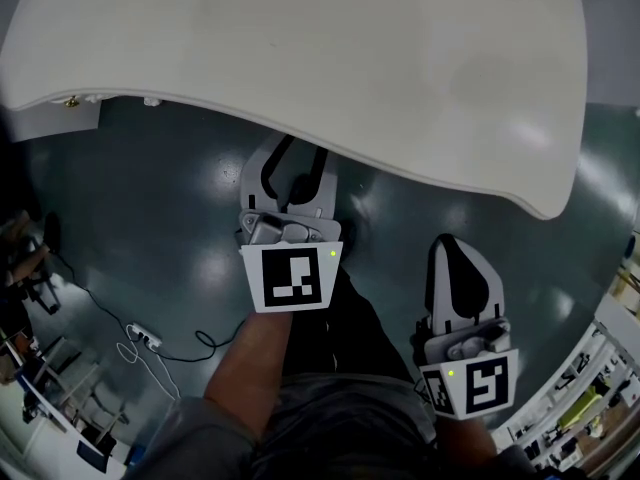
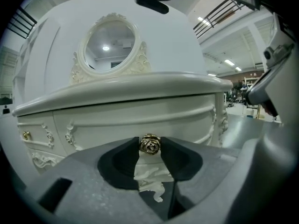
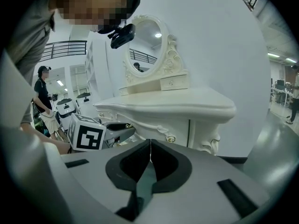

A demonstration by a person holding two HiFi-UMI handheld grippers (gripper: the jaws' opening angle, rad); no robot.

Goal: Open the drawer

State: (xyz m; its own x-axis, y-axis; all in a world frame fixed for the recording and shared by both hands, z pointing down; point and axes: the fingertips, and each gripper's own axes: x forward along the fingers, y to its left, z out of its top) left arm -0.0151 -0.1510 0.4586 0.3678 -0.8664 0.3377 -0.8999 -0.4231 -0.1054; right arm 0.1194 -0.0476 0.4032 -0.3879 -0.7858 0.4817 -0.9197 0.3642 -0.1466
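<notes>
The white dresser point(image 1: 300, 48) fills the top of the head view. Its curved drawer front point(image 2: 135, 118) carries a gold rose-shaped knob point(image 2: 150, 145). My left gripper point(image 1: 295, 168) reaches in under the dresser's top edge, fingertips hidden there. In the left gripper view its dark pads point(image 2: 128, 155) sit tight against both sides of the knob. The drawer front looks flush with the dresser. My right gripper point(image 1: 452, 243) hangs back at the lower right, away from the dresser, jaws shut on nothing point(image 3: 150, 154).
An oval mirror point(image 2: 108, 43) stands on the dresser top. A smaller gold knob point(image 2: 26, 135) marks a side drawer at the left. A power strip with cable point(image 1: 145, 338) lies on the grey floor. A person point(image 3: 43, 92) stands in the background.
</notes>
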